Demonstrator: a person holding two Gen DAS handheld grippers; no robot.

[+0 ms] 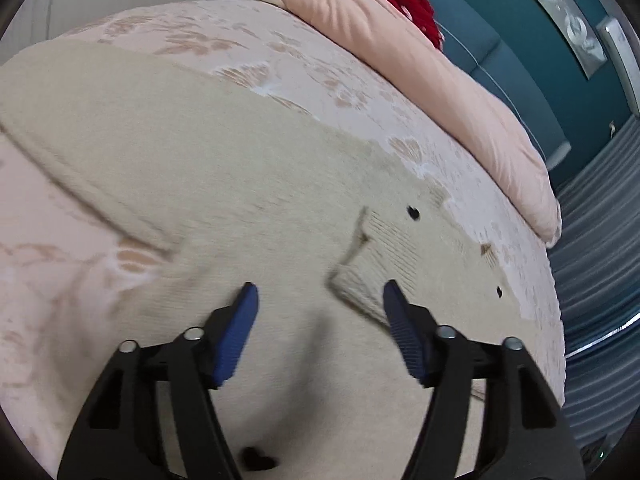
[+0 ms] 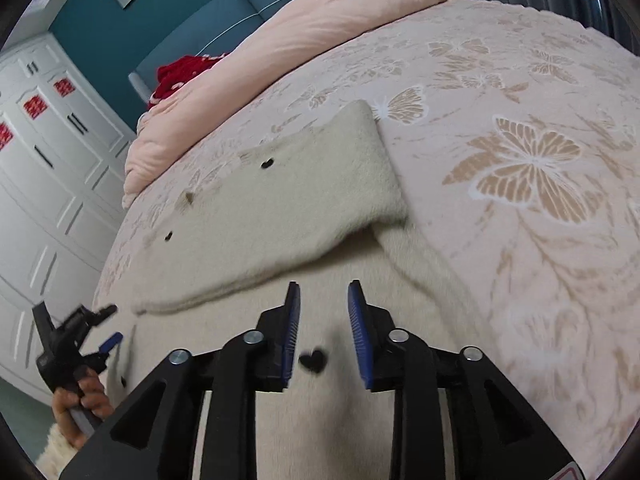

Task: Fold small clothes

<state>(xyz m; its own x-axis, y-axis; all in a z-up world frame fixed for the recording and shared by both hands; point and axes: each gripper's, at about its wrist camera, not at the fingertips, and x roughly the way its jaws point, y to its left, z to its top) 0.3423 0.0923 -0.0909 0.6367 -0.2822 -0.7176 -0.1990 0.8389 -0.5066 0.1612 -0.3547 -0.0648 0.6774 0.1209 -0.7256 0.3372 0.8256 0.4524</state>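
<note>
A cream knit cardigan (image 1: 208, 168) with small black heart buttons (image 1: 413, 212) lies spread on the bed. One sleeve is folded across its body in the right wrist view (image 2: 320, 184). My left gripper (image 1: 320, 292) is open and empty, low over the cardigan beside its ribbed front band (image 1: 384, 256). It also shows at the left edge of the right wrist view (image 2: 102, 320), held in a hand. My right gripper (image 2: 324, 288) is open and empty, just above the cardigan, with a black heart button (image 2: 313, 359) between its fingers.
The bed has a pink butterfly-patterned cover (image 2: 520, 168). A rolled pink duvet (image 1: 440, 80) and a red garment (image 1: 420, 4) lie along the teal headboard (image 1: 500, 40). White wardrobe doors (image 2: 44, 168) stand beside the bed.
</note>
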